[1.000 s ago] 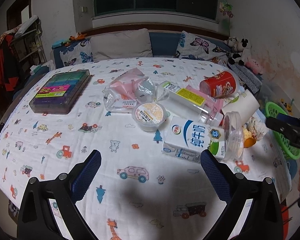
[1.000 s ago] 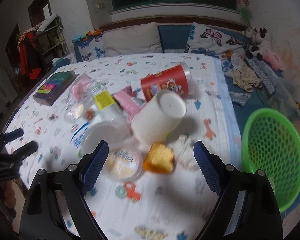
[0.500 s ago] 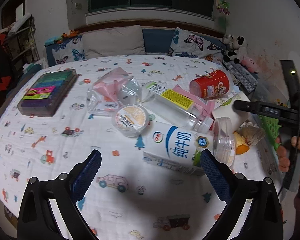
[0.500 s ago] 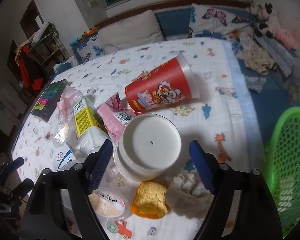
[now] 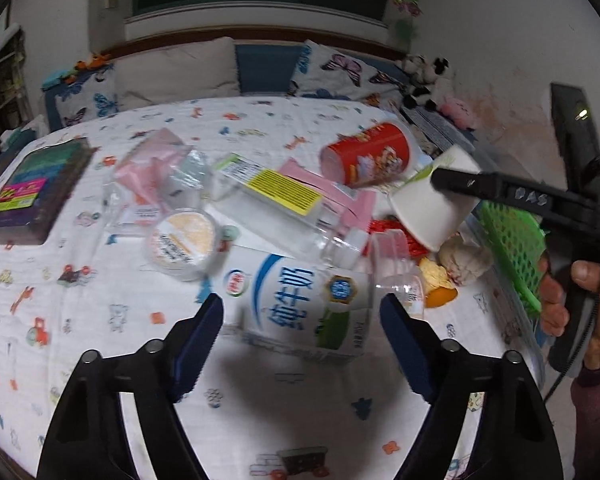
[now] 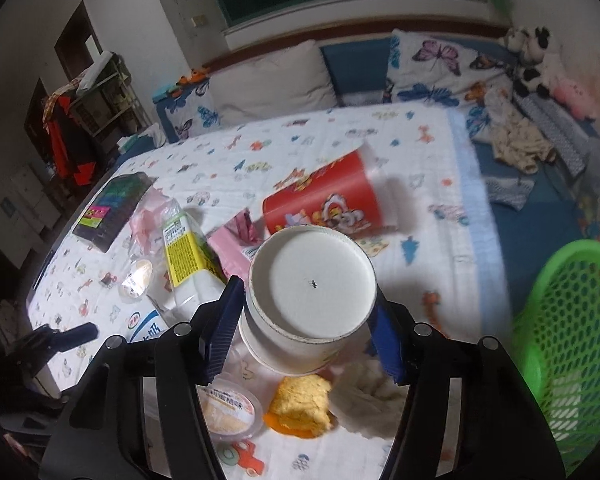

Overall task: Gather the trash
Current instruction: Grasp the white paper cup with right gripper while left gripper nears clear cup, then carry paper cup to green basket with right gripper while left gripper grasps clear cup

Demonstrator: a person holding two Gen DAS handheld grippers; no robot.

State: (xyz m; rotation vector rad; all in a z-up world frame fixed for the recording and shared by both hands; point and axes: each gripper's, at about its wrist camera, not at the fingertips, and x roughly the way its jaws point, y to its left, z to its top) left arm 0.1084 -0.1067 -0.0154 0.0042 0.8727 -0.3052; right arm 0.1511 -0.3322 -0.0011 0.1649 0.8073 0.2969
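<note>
My right gripper (image 6: 308,330) is shut on a white paper cup (image 6: 312,292), its bottom facing the camera; the cup also shows in the left wrist view (image 5: 432,208). My left gripper (image 5: 302,336) is open, its fingers either side of a white and blue milk carton (image 5: 300,300) lying on the bed, without touching it. A green mesh basket (image 6: 576,320) stands at the right edge of the bed. A red cup (image 6: 324,204) lies on its side behind the paper cup.
More trash lies on the patterned sheet: a clear bottle with a yellow label (image 5: 276,204), a round lidded tub (image 5: 182,240), pink wrappers (image 5: 152,168), a yellow food scrap (image 6: 304,404), a crumpled tissue (image 6: 364,396). A dark box (image 5: 32,188) sits far left.
My right gripper has closed in on the white paper cup and grips it. My left gripper has moved forward to the milk carton, its fingers narrower than before.
</note>
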